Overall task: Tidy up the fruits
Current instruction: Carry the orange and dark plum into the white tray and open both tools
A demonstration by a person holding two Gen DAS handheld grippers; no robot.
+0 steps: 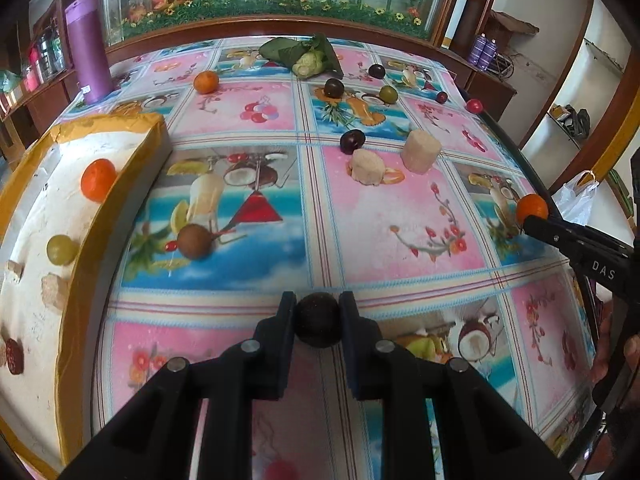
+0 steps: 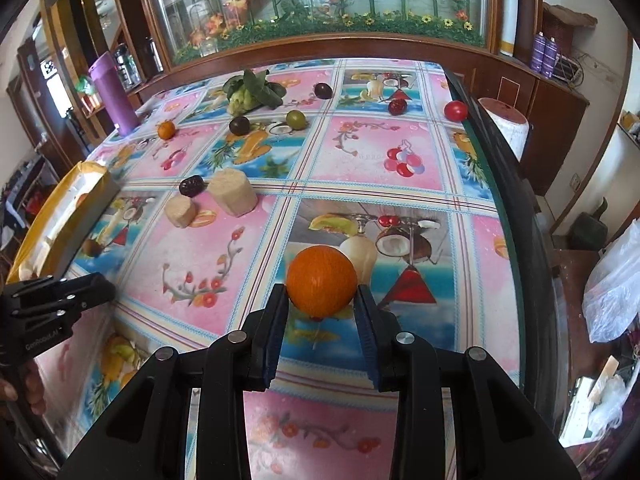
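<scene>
dark wood cabinet (image 2: 560,120) beside glass panel (image 2: 320,0) painted with flowers

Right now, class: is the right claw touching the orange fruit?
Touching. In the right wrist view, both pads of the right claw press the sides of the orange fruit, no gap showing.

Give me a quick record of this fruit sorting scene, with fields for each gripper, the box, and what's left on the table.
left gripper: shut on a dark round fruit
right gripper: shut on an orange
box: at the table's left side; holds an orange fruit, a green fruit, pale chunks
table: loose dark, green, red and orange fruits, two pale chunks, leafy vegetable, purple bottle
</scene>
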